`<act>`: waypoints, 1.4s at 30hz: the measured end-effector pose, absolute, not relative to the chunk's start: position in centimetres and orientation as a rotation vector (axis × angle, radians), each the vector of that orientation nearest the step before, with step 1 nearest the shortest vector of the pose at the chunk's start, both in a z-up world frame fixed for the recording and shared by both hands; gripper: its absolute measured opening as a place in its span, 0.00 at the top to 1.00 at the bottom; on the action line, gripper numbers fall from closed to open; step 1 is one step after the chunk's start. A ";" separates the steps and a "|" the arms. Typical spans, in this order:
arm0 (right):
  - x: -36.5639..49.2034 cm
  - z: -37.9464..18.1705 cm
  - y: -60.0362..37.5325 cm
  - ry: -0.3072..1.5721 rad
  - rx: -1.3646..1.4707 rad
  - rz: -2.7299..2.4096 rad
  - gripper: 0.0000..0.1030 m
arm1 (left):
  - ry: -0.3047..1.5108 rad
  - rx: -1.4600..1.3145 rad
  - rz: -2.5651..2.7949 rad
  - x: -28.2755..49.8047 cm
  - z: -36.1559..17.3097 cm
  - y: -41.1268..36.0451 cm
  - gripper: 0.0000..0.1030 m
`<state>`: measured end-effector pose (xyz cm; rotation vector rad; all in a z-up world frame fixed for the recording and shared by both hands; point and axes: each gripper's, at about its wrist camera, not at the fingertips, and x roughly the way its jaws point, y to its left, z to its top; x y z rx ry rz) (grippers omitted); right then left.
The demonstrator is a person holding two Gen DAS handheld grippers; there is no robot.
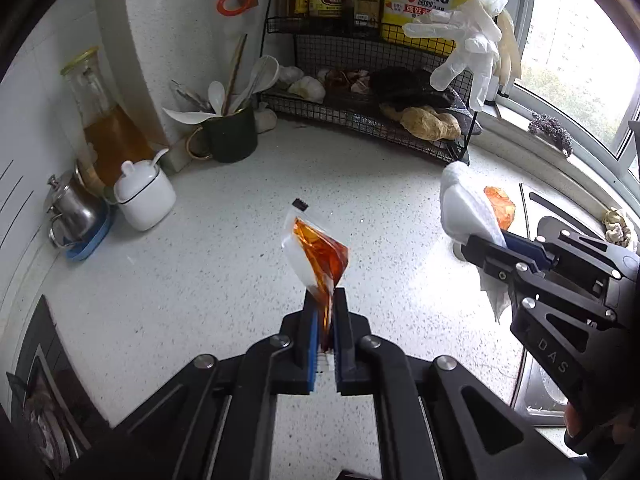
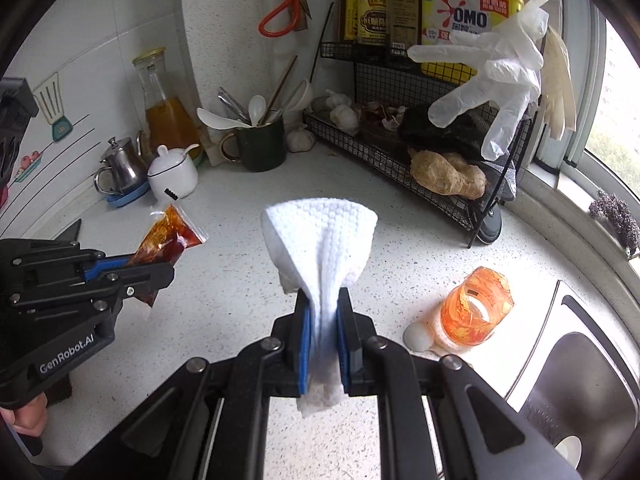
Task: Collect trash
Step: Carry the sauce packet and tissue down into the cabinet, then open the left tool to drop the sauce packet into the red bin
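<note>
We are in a home kitchen: ahead of the claw a speckled countertop (image 2: 240,184) meets tiled walls, with a mug of spoons and chopsticks (image 2: 260,144), an oil carafe (image 2: 166,108), a wire rack (image 2: 420,92) holding garlic, ginger and sauce bottles, and a steel sink (image 2: 576,368) to its right.

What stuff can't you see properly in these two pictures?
- Lower end of the sauce packet: left wrist view, hidden between the left gripper fingers.
- Pinched part of the white paper towel: right wrist view, hidden between the right gripper fingers.
- Sink: right wrist view, cut off by the edge.
- Labels on the brown bottles: too small to read.
- A trash bin: in neither view.
</note>
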<state>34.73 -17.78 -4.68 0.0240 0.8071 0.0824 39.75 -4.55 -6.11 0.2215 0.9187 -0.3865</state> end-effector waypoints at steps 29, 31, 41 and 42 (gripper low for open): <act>17.6 -8.9 -10.3 0.985 -0.042 0.315 0.90 | 1.084 0.073 -0.209 19.2 -10.6 3.4 0.95; 16.5 -9.4 -9.8 1.000 -0.027 0.315 0.90 | 1.096 0.099 -0.205 18.1 -11.2 3.7 0.95; 10.9 -14.9 -7.0 1.098 -0.031 0.328 0.90 | 1.198 0.077 -0.225 13.7 -17.0 5.5 0.95; 10.6 -15.9 -6.8 1.111 -0.041 0.322 0.90 | 1.211 0.075 -0.226 13.4 -17.9 5.7 0.95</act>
